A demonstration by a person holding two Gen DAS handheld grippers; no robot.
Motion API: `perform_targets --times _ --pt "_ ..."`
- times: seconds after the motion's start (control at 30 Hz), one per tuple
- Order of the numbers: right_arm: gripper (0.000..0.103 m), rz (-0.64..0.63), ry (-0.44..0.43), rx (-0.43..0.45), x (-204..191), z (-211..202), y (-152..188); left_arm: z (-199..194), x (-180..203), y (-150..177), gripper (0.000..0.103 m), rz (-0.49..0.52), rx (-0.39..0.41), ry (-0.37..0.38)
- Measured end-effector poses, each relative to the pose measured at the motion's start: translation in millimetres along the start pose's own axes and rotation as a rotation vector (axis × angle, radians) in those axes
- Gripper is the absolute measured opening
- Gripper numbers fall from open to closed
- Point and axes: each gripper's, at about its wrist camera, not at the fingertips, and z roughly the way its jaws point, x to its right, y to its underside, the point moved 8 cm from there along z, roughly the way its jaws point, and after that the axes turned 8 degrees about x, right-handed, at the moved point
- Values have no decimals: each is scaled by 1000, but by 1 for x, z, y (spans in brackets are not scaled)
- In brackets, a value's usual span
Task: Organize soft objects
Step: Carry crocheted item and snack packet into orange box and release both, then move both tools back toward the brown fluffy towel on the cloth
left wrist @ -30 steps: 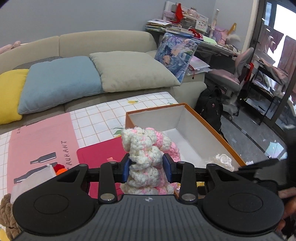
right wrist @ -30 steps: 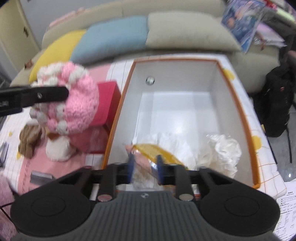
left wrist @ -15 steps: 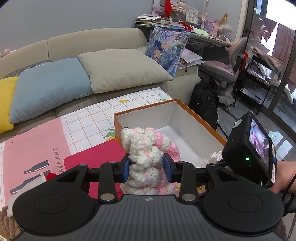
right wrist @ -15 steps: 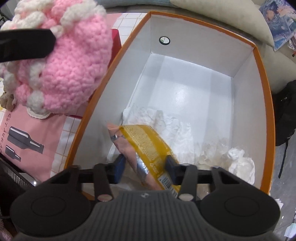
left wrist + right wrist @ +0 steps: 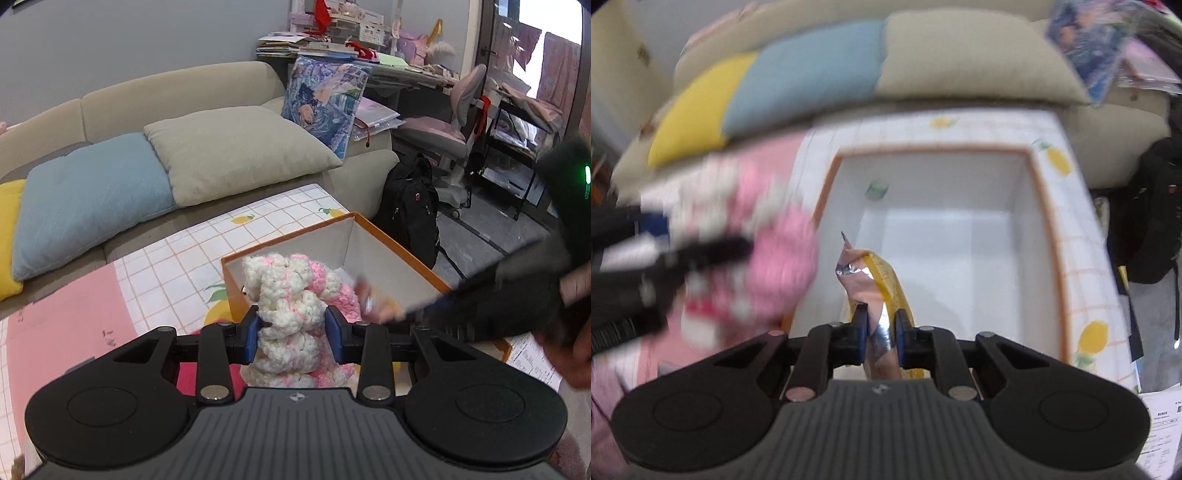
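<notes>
Only the right wrist view shows the right gripper [image 5: 880, 329] pinching a yellow snack packet [image 5: 882, 284] above the box [image 5: 1043, 206]; the left gripper [image 5: 293, 329] clamps the crocheted toy [image 5: 291, 295] beside it.

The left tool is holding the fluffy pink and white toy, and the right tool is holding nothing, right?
Not quite. The left tool does hold the pink and white toy, but the right wrist view shows the right tool shut on a yellow snack packet.
</notes>
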Motion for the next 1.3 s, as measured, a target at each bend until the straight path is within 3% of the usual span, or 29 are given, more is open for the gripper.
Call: perform_targets --times 0.17,0.33,0.67,0.8,0.93,1.1,1.23,1.3 --pt "13 41 98 46 30 15 -26 30 19 -5 42 74 -33 26" --pt "13 -19 214 0 51 39 -16 63 42 11 42 133 -111 51" --pt "13 -45 238 -59 61 54 15 92 59 52 47 244 -226 7" --pt "19 -48 239 -67 59 50 16 92 57 58 58 220 -259 17" --pt "44 -50 256 -60 56 44 18 82 56 55 64 198 -240 36" --pt "46 -46 277 -53 53 39 18 65 56 44 67 193 -208 61" --pt "59 -43 301 -15 46 25 13 46 53 33 67 166 -172 89" --pt "61 -44 307 19 39 15 12 34 49 29 67 144 -144 99"
